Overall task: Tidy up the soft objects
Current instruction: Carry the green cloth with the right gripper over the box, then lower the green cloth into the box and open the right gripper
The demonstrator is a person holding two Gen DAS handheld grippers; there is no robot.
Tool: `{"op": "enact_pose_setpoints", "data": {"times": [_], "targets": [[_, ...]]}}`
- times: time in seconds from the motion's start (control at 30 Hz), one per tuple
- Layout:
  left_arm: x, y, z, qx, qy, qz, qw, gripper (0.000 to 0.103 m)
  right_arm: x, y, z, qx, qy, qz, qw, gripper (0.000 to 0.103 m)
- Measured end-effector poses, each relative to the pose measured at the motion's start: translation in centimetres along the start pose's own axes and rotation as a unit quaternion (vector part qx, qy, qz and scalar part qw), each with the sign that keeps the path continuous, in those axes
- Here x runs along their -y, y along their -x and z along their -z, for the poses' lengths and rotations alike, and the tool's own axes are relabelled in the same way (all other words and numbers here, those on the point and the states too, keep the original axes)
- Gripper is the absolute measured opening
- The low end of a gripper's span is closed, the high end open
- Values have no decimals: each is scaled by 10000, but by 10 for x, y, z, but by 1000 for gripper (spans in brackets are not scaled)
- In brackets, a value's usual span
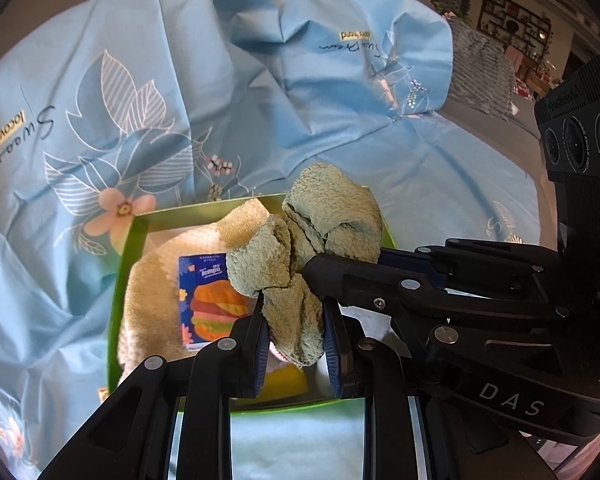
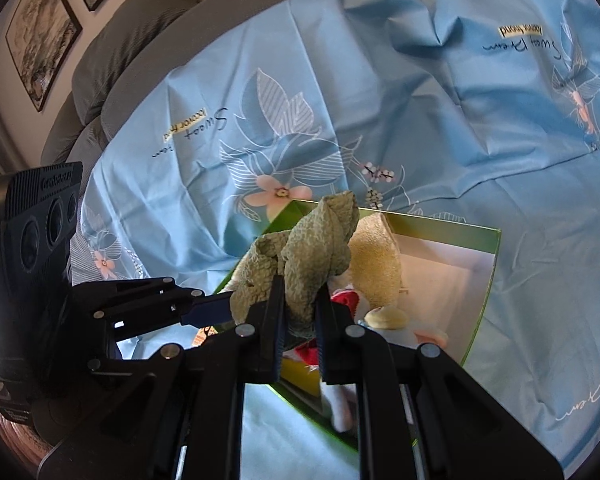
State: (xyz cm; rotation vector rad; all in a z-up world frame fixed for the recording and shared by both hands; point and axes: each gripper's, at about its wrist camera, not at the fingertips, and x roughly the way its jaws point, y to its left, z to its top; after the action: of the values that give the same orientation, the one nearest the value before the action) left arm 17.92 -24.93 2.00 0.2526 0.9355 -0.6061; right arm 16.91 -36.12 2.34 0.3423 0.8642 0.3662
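A crumpled green towel point(image 1: 324, 236) hangs over the open green box point(image 1: 120, 280), gripped at both ends. My left gripper point(image 1: 294, 320) is shut on its lower fold. My right gripper point(image 2: 298, 308) is shut on another fold of the same green towel point(image 2: 316, 248), and its fingers reach in from the right in the left wrist view. Inside the box lie a beige towel point(image 1: 152, 292), a Tempo tissue pack point(image 1: 208, 300) with a burger print, a beige plush piece point(image 2: 374, 260) and something red and white, partly hidden behind the fingers.
The green box point(image 2: 488, 280) rests on a light blue floral sheet point(image 1: 180, 80) spread over a grey sofa point(image 2: 112, 72). A grey patterned cushion point(image 1: 480, 68) lies at the sheet's far right. Framed pictures point(image 2: 40, 40) hang on the wall behind.
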Motion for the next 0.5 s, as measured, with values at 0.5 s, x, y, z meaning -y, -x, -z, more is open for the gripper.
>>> {"op": "enact_pose_setpoints", "data": {"times": [0.5], "targets": [[-8,-31,6,-307,124,3,9994,24,17,-28,6,-336,-166,164,9992,14]]}}
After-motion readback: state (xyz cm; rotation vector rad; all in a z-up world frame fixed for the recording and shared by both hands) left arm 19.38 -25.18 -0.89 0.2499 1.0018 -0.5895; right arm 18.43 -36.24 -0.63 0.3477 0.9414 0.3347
